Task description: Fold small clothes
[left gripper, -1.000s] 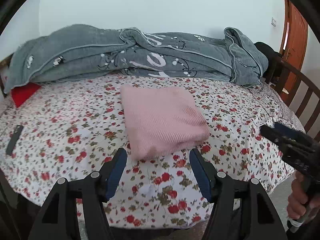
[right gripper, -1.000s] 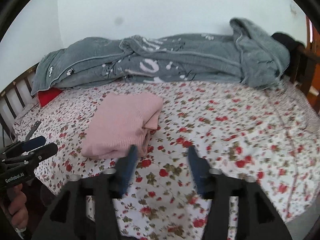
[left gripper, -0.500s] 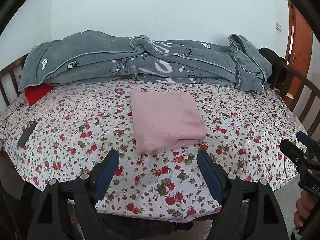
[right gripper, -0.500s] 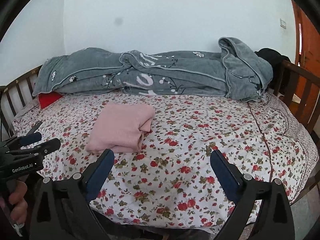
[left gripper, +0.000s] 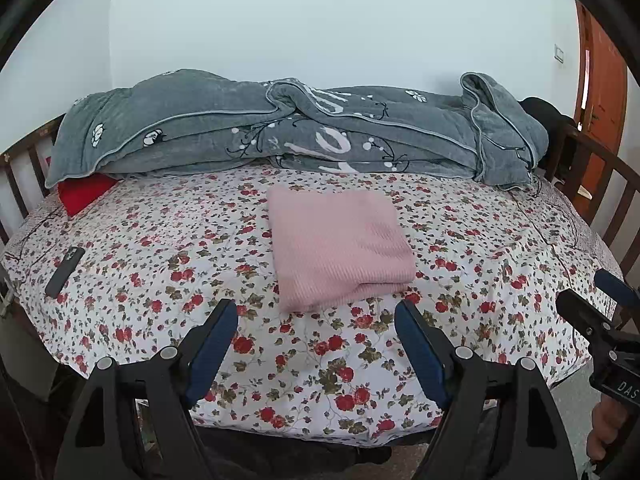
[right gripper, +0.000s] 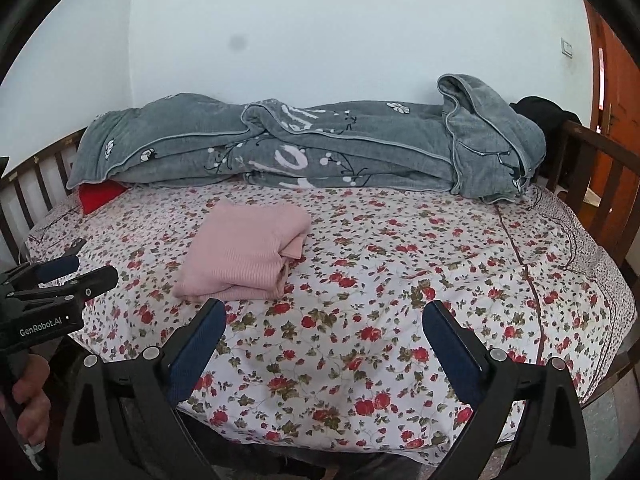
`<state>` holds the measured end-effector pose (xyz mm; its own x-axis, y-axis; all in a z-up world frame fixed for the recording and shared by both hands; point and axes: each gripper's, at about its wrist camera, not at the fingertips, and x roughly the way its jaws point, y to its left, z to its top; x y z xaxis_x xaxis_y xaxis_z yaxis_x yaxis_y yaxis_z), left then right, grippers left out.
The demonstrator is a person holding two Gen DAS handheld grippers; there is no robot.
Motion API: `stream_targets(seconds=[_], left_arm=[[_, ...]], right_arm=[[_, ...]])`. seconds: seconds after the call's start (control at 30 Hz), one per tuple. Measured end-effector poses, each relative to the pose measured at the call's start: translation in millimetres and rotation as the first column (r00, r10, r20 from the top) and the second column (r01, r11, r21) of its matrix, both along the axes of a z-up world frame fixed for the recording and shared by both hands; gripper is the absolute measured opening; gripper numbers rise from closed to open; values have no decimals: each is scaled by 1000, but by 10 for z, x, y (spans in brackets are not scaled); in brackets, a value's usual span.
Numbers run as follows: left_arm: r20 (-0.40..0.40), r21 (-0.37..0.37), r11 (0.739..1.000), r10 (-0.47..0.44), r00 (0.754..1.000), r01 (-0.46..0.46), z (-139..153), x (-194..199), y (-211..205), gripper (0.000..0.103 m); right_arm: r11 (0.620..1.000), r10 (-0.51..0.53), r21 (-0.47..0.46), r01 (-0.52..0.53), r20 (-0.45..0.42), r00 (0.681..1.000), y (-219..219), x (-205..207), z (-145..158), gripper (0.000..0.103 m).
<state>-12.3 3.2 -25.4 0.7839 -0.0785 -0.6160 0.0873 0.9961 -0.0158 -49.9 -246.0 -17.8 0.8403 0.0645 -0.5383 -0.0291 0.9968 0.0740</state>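
1. Red item (left gripper: 82, 196): mostly hidden beneath grey blanket (left gripper: 192, 128)
2. Dark object (left gripper: 548, 114) behind blanket's right end: identity unclear
3. Hand (right gripper: 30, 404) on left gripper's handle: cut by frame edge

Bed (left gripper: 500, 248) with wooden rails, covered by a white sheet printed with red roses. Folded pink sweater (left gripper: 340, 248) lies flat near centre. Grey blanket (left gripper: 280, 132) bunched along the far edge, 12 o'clock. Red cushion (left gripper: 82, 194) under its 10 o'clock end. Dark phone (left gripper: 64, 266) at 9 o'clock, near the sheet's edge.
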Motion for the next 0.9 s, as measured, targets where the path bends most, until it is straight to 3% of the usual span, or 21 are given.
stream_targets(seconds=[0.9], left_arm=[[5, -11, 1000, -9, 1000, 9, 16, -2, -15, 80]], right_arm=[[1000, -14, -2, 14, 5, 1000, 33, -21, 9, 97]])
